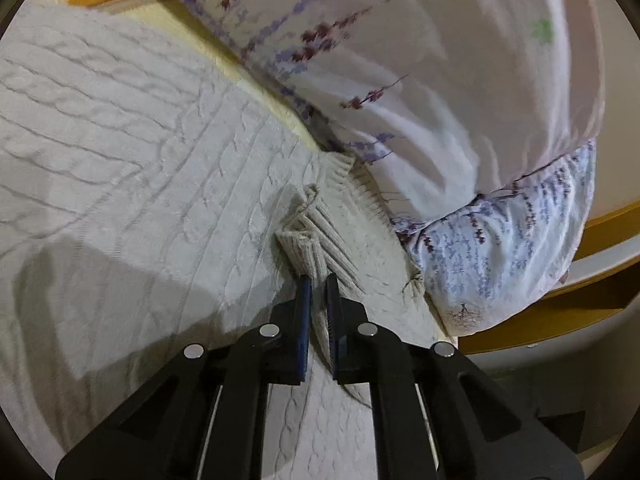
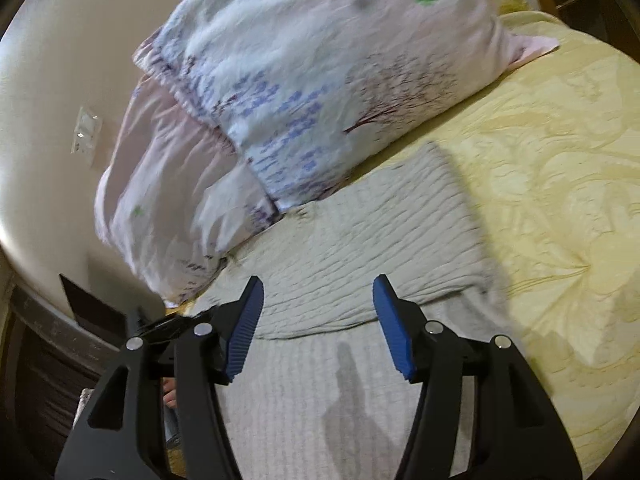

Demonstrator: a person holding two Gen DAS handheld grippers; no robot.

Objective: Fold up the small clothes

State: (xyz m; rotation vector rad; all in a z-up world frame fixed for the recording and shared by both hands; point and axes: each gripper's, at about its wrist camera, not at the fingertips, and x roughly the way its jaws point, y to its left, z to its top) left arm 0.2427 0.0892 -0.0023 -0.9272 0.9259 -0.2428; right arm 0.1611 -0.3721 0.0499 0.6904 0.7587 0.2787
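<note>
Lying flat on a pale yellow quilted bedspread (image 2: 560,184), the cream cable-knit sweater (image 1: 120,152) has its far edge touching two stacked floral pillows (image 1: 420,80), which close off that side. Open bedspread shows beyond the sweater's side edge in the right wrist view; a wooden bed frame (image 1: 600,220) shows past the pillows. A ribbed cuff (image 1: 308,236) lies folded onto the knit body, which is otherwise smooth. Left gripper (image 1: 319,284): jaws clamped on the ribbed cuff. Right gripper (image 2: 318,292): jaws apart above the sweater, nothing between them.
</note>
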